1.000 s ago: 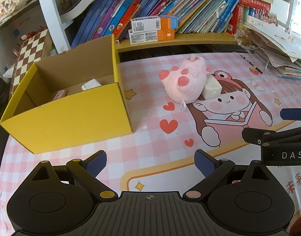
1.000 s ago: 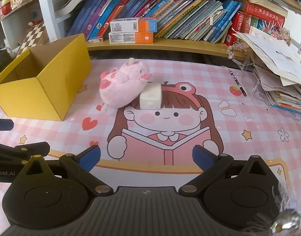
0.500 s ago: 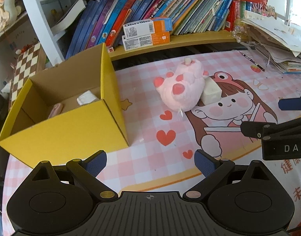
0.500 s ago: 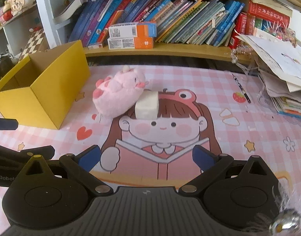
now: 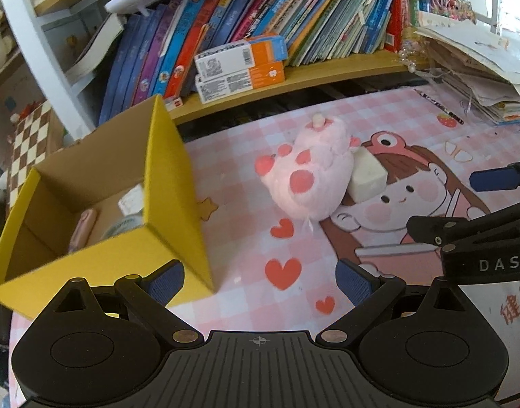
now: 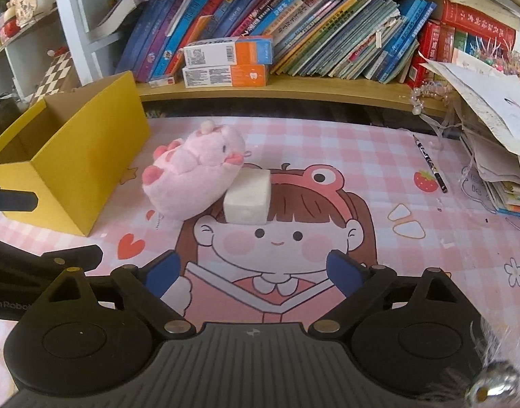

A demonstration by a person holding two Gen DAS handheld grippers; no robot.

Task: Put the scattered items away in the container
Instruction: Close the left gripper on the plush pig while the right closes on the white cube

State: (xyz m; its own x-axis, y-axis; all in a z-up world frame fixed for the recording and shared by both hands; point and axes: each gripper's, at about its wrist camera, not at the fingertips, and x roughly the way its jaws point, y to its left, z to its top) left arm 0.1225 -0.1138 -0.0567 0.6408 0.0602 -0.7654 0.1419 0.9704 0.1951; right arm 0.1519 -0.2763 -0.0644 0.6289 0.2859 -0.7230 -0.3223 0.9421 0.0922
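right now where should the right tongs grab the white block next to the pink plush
Take the white block across its two short side faces, coming down from the near side. It lies flat on the mat, and its far left corner is tucked against the pink plush, so the near end is the free one. The right tongs are open and empty, having just been closing.

Your yellow cardboard box [image 5: 171, 183] sits open-topped at the left of the desk, its plain brown inside showing. Look down into it and you find a pink oblong item [image 5: 83, 229], a small white packet [image 5: 131, 199] and a pale rounded object [image 5: 122, 227] lying on its floor. To its right, well apart from the box, your pink plush toy [image 6: 192, 178] lies on its side on the checked mat, darker pink paw pads facing the box. A white rectangular block [image 6: 248, 200] lies against the toy's far side, touching it.
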